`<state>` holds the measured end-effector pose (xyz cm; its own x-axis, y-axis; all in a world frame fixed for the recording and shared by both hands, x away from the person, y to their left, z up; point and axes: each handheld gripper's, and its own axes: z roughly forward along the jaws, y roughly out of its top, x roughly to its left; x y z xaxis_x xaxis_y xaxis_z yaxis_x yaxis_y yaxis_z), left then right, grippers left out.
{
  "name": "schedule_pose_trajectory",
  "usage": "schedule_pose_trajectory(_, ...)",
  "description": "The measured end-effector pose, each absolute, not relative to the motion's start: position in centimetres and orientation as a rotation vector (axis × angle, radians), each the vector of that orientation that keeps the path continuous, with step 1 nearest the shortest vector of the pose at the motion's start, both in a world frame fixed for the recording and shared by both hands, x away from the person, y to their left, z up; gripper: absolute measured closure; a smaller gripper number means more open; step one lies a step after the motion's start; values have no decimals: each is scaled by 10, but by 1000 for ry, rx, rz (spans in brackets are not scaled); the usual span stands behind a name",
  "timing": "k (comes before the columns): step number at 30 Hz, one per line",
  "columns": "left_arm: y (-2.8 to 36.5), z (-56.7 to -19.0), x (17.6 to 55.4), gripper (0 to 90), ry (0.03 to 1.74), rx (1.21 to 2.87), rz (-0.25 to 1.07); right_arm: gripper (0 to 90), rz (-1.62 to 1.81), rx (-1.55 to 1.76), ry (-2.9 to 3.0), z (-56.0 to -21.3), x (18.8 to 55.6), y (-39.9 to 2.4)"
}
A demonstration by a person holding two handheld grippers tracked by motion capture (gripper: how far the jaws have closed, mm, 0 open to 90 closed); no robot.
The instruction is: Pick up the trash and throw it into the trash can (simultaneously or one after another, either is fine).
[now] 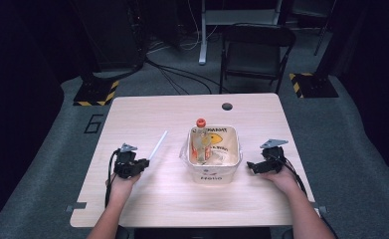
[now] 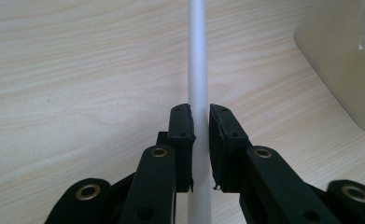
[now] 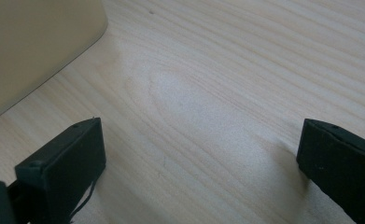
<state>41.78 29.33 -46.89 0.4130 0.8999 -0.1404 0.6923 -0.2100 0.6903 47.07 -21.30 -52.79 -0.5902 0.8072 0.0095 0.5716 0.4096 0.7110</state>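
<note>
Thin, straight, white plastic tube [image 2: 198, 70], clamped near its lower end between the black pads of the left gripper [image 2: 200, 135] and pointing up and away over the pale wooden table [image 1: 147, 194], left of the translucent square plastic tub [image 1: 215, 172]. Likely very light, smooth and fairly stiff, yet hollow and easy to crush or kink under a hard squeeze; prone to swivelling or slipping lengthwise in a narrow pinch so far from its middle. Better taken closer to mid-length for steadier aim, with gentle pressure only. Inside the tub, a clear plastic bottle with an orange cap [image 1: 201, 142], leaning against the far wall. Right gripper [image 1: 261, 166] resting low at the tub's right side, jaws spread wide over bare wood, holding nothing. Beyond the table, a dark folding chair [image 1: 254, 50].
</note>
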Motion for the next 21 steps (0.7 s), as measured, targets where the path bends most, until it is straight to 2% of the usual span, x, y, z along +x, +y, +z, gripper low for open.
schedule_pose_trajectory(12, 295, -420, 403, 795, 1239, 2011, 428, 4, 981, 1192, 2335, -528, 471, -213)
schedule_pose_trajectory(21, 289, -399, 394, 795, 1166, 2034, 429, 4, 981, 1191, 2335, -528, 471, -213)
